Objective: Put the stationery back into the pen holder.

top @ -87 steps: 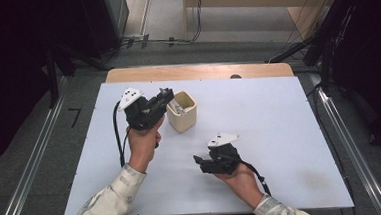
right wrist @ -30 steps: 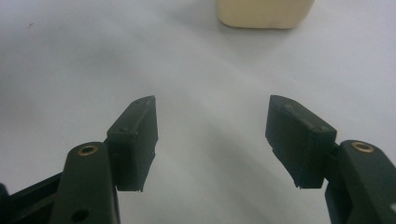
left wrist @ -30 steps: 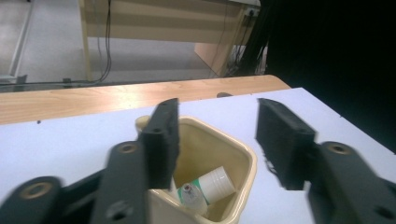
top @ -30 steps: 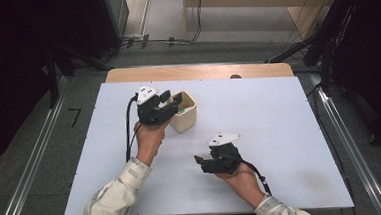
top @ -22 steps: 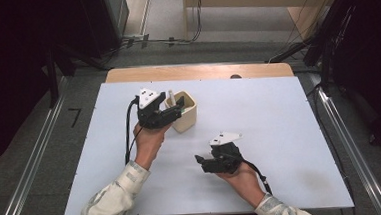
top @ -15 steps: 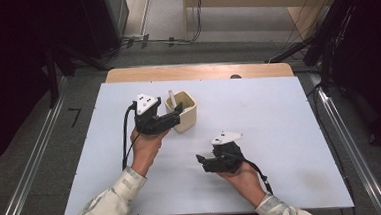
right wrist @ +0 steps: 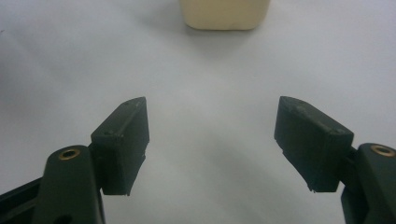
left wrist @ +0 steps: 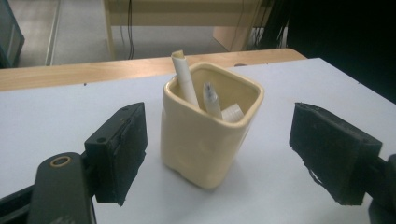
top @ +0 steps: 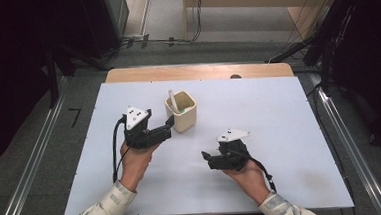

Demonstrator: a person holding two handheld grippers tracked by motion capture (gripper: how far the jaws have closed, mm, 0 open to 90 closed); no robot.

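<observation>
High view is showing a cream cup standing upright on the white table, a little left of the middle and toward the far edge. Pens are leaning inside the cup, and one white pen is poking up past its rim.

The left gripper is lying low beside the cup's near left side, pointing at it. Its jaws have just been opening, and they are now standing wide apart. Left gripper view is showing the cup sitting between and just beyond the two black jaws, with clear table showing on either side, so the pads are not pressing on it. Three pens are resting in the cup there, and the tallest is leaning toward its far left corner.

The right gripper is hovering over bare table nearer the person, well apart from the cup and to its right. Its jaws have also been opening and are gaping wide with nothing between them. Right gripper view is showing just the cup's base at the top edge, past the spread jaws.
</observation>
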